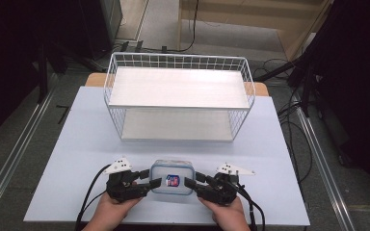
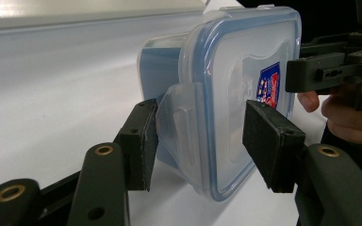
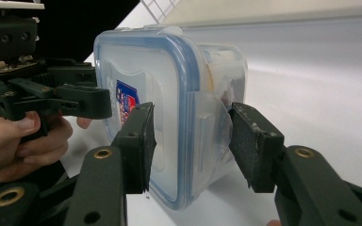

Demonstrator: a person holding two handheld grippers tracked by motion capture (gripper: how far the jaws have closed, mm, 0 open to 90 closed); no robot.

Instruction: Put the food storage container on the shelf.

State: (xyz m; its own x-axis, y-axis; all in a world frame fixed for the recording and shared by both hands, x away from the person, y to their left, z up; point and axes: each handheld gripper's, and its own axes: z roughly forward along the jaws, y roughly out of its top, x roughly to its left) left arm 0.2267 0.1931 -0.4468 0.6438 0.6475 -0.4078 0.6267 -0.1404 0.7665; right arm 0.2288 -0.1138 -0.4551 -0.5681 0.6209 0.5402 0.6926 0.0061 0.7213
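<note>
Two grippers flank the clear lidded container (image 1: 172, 177) sitting on the white table (image 1: 77, 144) near your edge, in front of the wire shelf rack (image 1: 178, 96). Your left gripper (image 1: 150, 183) has jaws apart around the container's left-side latch flap (image 2: 176, 125), not clamped. Your right gripper (image 1: 191, 183) likewise straddles the right-side latch flap (image 3: 212, 127), jaws apart. Blue sticker (image 1: 172, 180) faces up on lid.

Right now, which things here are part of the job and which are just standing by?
In the job: clip-lid plastic container, left gripper and right gripper, jaws straddling its two side clips.
Standing by: white wire two-shelf rack, cables on the floor.
</note>
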